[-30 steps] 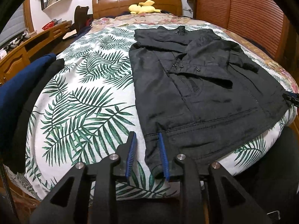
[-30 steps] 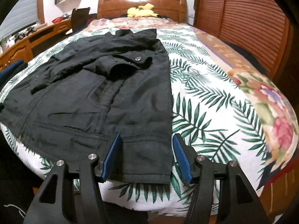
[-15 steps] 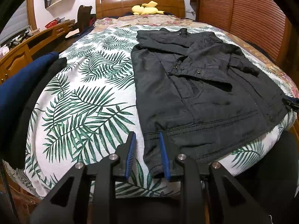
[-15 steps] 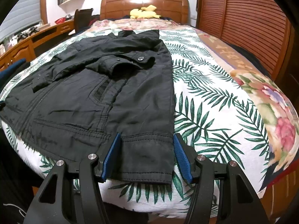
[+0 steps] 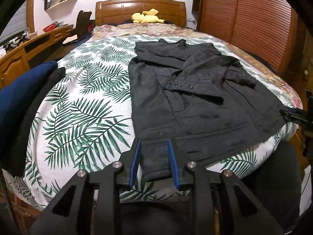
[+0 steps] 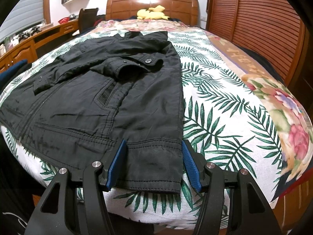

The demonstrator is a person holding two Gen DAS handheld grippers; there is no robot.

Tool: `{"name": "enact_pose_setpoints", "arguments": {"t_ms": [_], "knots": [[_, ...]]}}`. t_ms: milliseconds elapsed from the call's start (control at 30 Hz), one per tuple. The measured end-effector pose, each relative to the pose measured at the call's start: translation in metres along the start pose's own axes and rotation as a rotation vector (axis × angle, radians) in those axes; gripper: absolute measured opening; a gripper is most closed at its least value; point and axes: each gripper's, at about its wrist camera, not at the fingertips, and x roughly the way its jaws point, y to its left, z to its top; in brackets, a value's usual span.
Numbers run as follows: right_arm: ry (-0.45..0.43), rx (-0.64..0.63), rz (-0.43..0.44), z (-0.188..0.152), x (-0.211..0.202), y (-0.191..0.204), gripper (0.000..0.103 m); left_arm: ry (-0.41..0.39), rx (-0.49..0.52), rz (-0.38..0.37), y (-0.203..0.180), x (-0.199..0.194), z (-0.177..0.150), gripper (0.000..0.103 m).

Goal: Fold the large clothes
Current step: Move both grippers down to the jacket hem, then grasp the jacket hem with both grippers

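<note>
**Both tongs set over the jacket's hem corners**

At the far left, a dark blue garment [image 5: 21, 94] and a black one beside it [image 5: 33, 121] lie on the edge of the bed, well apart from my work. The palm-leaf bedspread [image 5: 84, 105] runs bare between them and the black jacket [image 5: 195, 101], which lies flat on the bed with its collar towards the wooden headboard [image 5: 139, 7] and its hem at the near edge. Both sleeves are folded in across the chest.

My left tongs [image 5: 154, 163] sit at the jacket's left hem corner. The jaws have just been opening a little; the corner lies between the blue pads [image 5: 134, 164], and I see a sliver of bedspread between the left pad and the cloth, so they are parted and not pinching.

My right tongs [image 6: 153, 163] sit at the right hem corner. The jaws stand wide, one pad [image 6: 115, 164] on each side of the hem band, the cloth lying flat and slack between them; nothing is gripped.

Farther right the floral blanket [image 6: 283, 113] runs along the bed's edge beside the slatted wooden doors [image 6: 260, 15]. A yellow plush toy [image 6: 151, 13] rests against the headboard.
</note>
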Motion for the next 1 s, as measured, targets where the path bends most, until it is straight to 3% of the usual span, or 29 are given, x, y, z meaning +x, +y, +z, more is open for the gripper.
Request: {"name": "enact_pose_setpoints", "arguments": {"t_ms": [367,500,633,767,833,1000], "knots": [[0.0,0.005,0.024,-0.002,0.0,-0.002,0.058,0.074,-0.001,0.023,0.005,0.025,-0.014,0.031],[0.01,-0.001,0.068,-0.003,-0.005,-0.002,0.043,0.064,-0.004,0.028,0.004,0.028,-0.015,0.033],[0.015,0.003,0.089,-0.005,-0.006,-0.005,0.041,0.059,0.002,0.035,0.003,0.029,-0.016,0.034],[0.022,0.005,0.091,-0.006,-0.004,-0.005,0.044,0.052,-0.002,0.031,0.004,0.029,-0.017,0.034],[0.038,-0.003,0.102,-0.006,-0.002,-0.005,0.053,0.046,-0.02,0.035,0.004,0.028,-0.019,0.034],[0.088,-0.028,0.121,-0.001,0.003,-0.001,0.061,0.051,-0.019,0.063,-0.003,0.026,-0.022,0.034]]}}
